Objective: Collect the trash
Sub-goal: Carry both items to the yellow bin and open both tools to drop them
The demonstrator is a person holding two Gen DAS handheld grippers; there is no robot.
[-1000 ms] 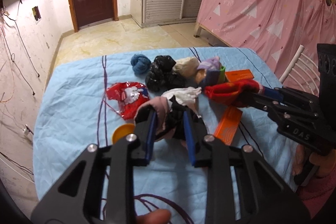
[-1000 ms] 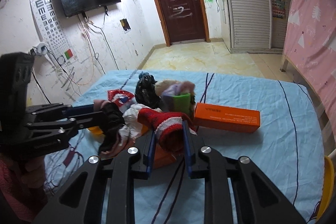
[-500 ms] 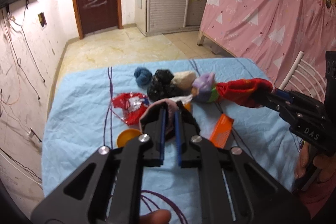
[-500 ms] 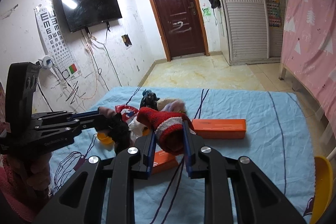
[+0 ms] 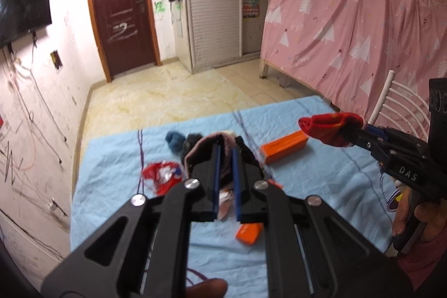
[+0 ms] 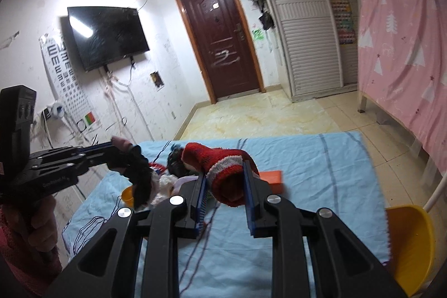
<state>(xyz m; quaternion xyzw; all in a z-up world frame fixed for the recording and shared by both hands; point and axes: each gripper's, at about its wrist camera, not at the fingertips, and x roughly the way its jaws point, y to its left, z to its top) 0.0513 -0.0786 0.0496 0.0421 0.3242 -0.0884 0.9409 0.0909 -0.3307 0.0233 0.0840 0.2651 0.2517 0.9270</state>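
My left gripper (image 5: 225, 155) is shut on a pink-and-black sock (image 5: 195, 154), held up off the blue-clothed table (image 5: 321, 178). From the right wrist view the same sock (image 6: 141, 178) dangles from the left gripper (image 6: 118, 144) at the left. My right gripper (image 6: 225, 180) is shut on a red sock with a white band (image 6: 223, 172), also lifted above the table. In the left wrist view that red sock (image 5: 329, 127) sticks out of the right gripper (image 5: 360, 130) at the right. Both socks hang above the remaining pile.
On the table lie a long orange box (image 5: 285, 145), a small orange box (image 5: 250, 232), a red wrapper (image 5: 162, 175), a blue yarn ball (image 5: 174, 140), a black bag (image 5: 192, 140) and a yellow cap (image 6: 127, 194). A yellow tub (image 6: 410, 242) stands at the table's right, beside a white chair (image 5: 399, 102).
The left jaws closed on the pink-and-black sock and lifted it off the pile. The right gripper rose with the red sock, drawing back from the pile.
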